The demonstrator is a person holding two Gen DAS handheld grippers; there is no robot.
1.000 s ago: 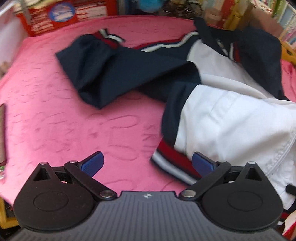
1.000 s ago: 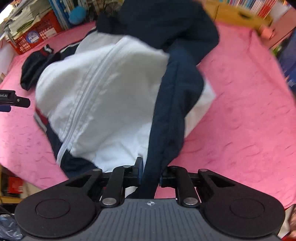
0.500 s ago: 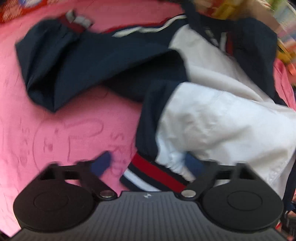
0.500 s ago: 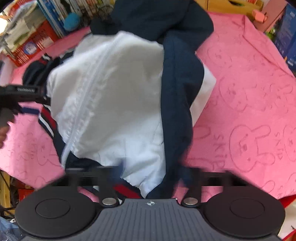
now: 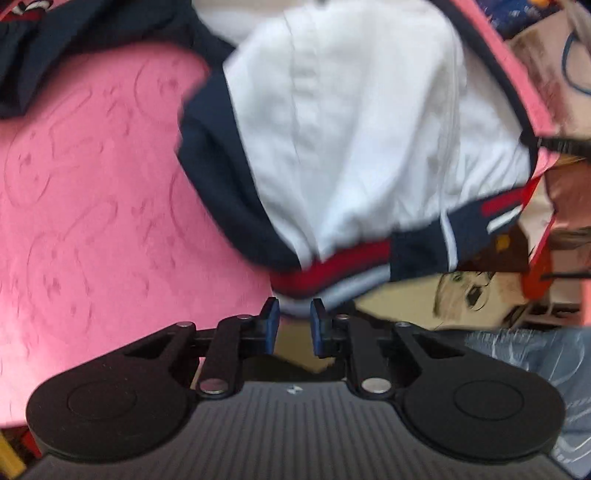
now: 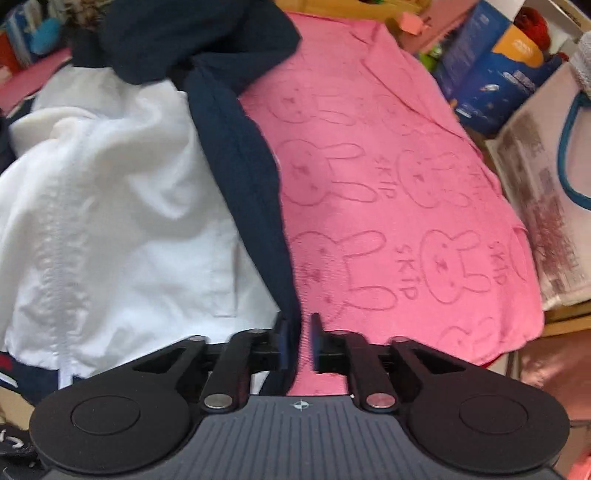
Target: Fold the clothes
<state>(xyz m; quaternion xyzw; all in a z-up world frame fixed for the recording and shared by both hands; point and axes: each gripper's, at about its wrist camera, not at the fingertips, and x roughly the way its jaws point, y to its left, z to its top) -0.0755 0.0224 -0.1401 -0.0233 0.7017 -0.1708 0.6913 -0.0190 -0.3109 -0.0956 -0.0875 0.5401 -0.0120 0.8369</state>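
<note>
Left tongs nearly closed, blue pads pinching the striped red-white-navy hem of the jacket at the near tabletop edge. Right tongs clamped on the jacket's navy side panel, fabric running down between the pads. Jacket is white-bodied with a zipper on its left part, navy sleeves, lying spread on the pink bunny-print towel covering the tabletop, body to the left, bare towel to the right. Navy sleeve bunched at the far end. Beyond the towel's right edge, blue boxes and a printed bag. Left view motion-blurred.
</note>
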